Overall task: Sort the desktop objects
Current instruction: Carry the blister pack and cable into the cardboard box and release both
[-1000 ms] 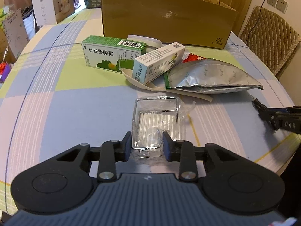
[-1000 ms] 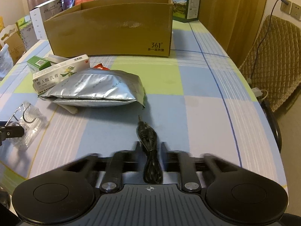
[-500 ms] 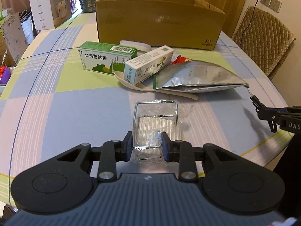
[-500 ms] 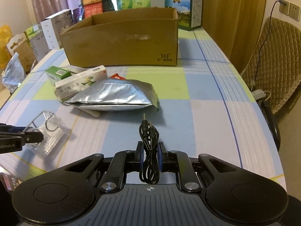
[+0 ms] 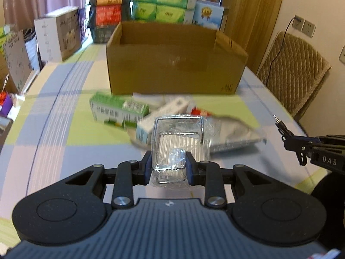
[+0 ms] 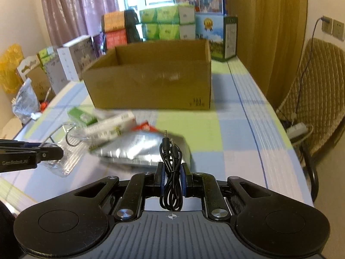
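Observation:
My left gripper [image 5: 168, 165] is shut on a clear plastic packet with a wire hook [image 5: 177, 139], held up off the table. My right gripper [image 6: 171, 177] is shut on a coiled black audio cable [image 6: 171, 164], its two plugs pointing up. Each gripper shows in the other's view: the right one [image 5: 290, 141] at the right edge, the left one [image 6: 61, 152] at the left with the packet [image 6: 66, 149]. An open cardboard box [image 5: 175, 60] [image 6: 151, 79] stands ahead of both. A green box [image 5: 118, 112], a white tube box [image 6: 110, 127] and a silver pouch [image 6: 138, 149] lie on the table.
The checked tablecloth [image 6: 237, 129] runs right to the table edge, with a quilted chair [image 6: 319, 86] beyond it. Stacked tissue packs and cartons [image 5: 163, 4] stand behind the cardboard box. White boxes [image 5: 58, 36] and bags crowd the left side.
Both grippers have risen off the table, carrying the packet and the cable up, and now face the cardboard box more level. The right gripper closed on the cable during the last second.

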Tool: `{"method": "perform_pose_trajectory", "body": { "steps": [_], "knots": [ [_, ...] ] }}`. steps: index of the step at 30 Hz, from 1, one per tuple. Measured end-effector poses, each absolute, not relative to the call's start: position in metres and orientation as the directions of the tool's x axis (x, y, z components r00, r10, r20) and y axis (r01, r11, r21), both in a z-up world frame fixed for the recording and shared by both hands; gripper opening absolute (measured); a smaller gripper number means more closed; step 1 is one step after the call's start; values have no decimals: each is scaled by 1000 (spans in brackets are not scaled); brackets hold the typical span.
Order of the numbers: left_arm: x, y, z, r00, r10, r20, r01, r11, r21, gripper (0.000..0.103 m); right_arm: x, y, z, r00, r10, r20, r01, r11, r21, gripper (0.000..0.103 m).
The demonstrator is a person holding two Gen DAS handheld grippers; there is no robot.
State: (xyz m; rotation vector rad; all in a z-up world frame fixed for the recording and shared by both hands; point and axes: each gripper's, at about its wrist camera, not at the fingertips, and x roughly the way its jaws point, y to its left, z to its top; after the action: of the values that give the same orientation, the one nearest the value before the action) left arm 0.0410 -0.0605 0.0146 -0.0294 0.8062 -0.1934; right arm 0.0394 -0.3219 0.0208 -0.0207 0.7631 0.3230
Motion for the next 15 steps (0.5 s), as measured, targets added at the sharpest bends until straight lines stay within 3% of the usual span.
{"method": "perform_pose_trajectory", "body": {
  "steps": [15],
  "knots": [
    [157, -68, 85, 754, -198, -626, 200, 977, -69, 26, 155, -294, 85, 733, 337, -591, -348, 932, 100, 11]
  ]
}}
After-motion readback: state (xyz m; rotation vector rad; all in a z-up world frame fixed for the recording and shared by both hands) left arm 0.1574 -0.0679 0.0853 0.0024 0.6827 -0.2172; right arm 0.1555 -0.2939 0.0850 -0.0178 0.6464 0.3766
